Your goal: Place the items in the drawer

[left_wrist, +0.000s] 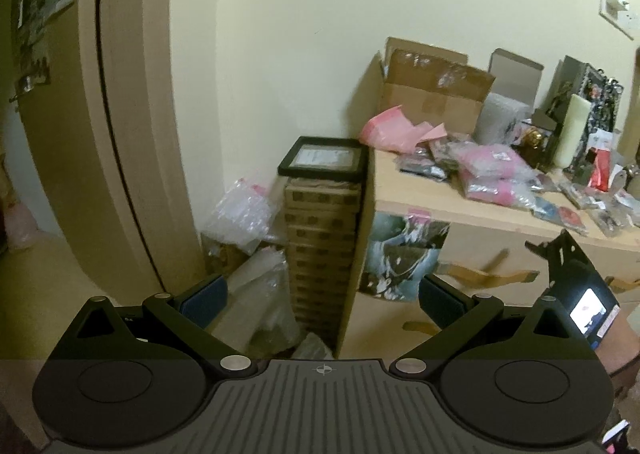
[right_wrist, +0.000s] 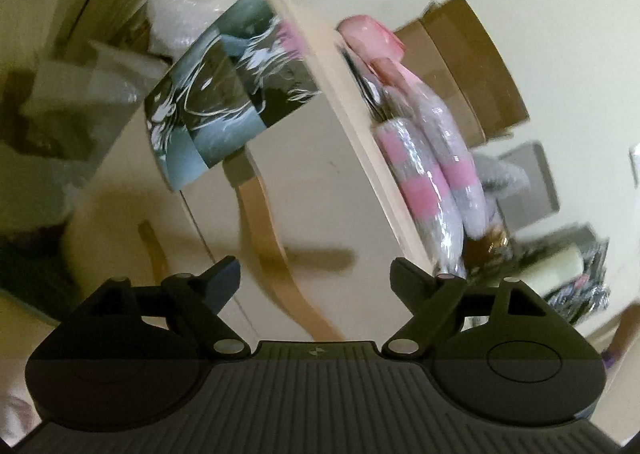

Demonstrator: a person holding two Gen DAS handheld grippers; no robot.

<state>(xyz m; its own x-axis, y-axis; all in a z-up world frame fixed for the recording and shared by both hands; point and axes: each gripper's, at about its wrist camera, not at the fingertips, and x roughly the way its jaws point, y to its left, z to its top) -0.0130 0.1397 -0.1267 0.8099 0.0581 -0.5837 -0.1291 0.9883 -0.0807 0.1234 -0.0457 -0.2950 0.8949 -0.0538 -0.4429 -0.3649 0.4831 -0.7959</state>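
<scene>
A light wooden dresser (left_wrist: 404, 189) stands at the right, its drawer fronts shut, with tan handles (left_wrist: 480, 274). Several plastic-wrapped pink and grey packages (left_wrist: 492, 169) lie on its top. My left gripper (left_wrist: 322, 300) is open and holds nothing, low in front of the dresser's left corner. The right gripper's body (left_wrist: 576, 278) shows at the right, close to the top drawer front. In the tilted right wrist view my right gripper (right_wrist: 314, 278) is open and holds nothing, with a tan handle (right_wrist: 264, 221) just beyond its fingers. The pink packages (right_wrist: 436, 181) sit above the dresser edge.
A dark blue-grey poster (left_wrist: 404, 254) hangs on the drawer front. An open cardboard box (left_wrist: 432, 93) and a pale candle (left_wrist: 572, 129) stand on the dresser top. Left of the dresser is a stack of brown boxes (left_wrist: 320, 246) topped by a black frame (left_wrist: 324, 157). Plastic bags (left_wrist: 244, 209) lie on the floor by the door frame (left_wrist: 120, 113).
</scene>
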